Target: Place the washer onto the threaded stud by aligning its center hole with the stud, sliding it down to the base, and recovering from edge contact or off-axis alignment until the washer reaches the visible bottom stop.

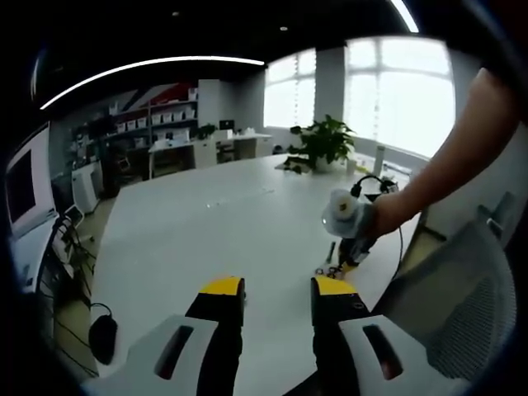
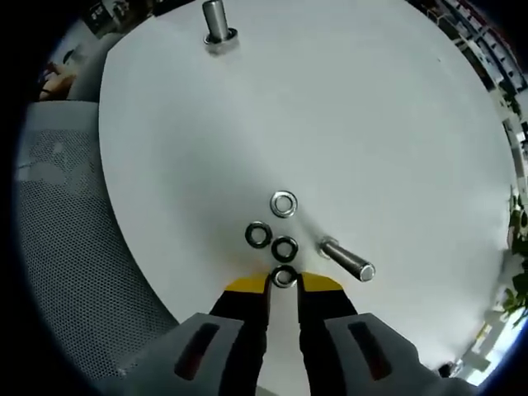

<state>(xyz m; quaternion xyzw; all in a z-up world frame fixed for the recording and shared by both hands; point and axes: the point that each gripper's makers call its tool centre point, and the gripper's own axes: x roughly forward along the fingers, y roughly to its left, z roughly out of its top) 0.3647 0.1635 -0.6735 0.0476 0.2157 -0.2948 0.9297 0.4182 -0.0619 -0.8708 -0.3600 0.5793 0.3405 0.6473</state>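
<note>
Four washers lie in a loose cluster on the white table (image 2: 396, 124), seen in the right gripper view. The nearest washer (image 2: 284, 277) sits right at the tips of the right gripper (image 2: 283, 285), whose yellow-tipped jaws stand narrowly apart on either side of it; whether they already pinch it cannot be told. Two dark washers (image 2: 257, 235) and (image 2: 285, 247) lie just beyond, and a bright washer (image 2: 284, 204) farther still. One threaded stud (image 2: 216, 23) stands upright at the far edge, well apart from the cluster. One loose bolt (image 2: 346, 260) lies on its side just right of the washers. A mesh chair (image 2: 74, 247) sits left of the table.

The left gripper (image 1: 276, 290), jaws apart and holding nothing, idles over the table in the left gripper view.

Step in hand, by judgement: picking up the washer, with placement not begun. The next move calls for a firm edge grip, a lift, and a carry to the far stud with the hole kept level over its axis.
</note>
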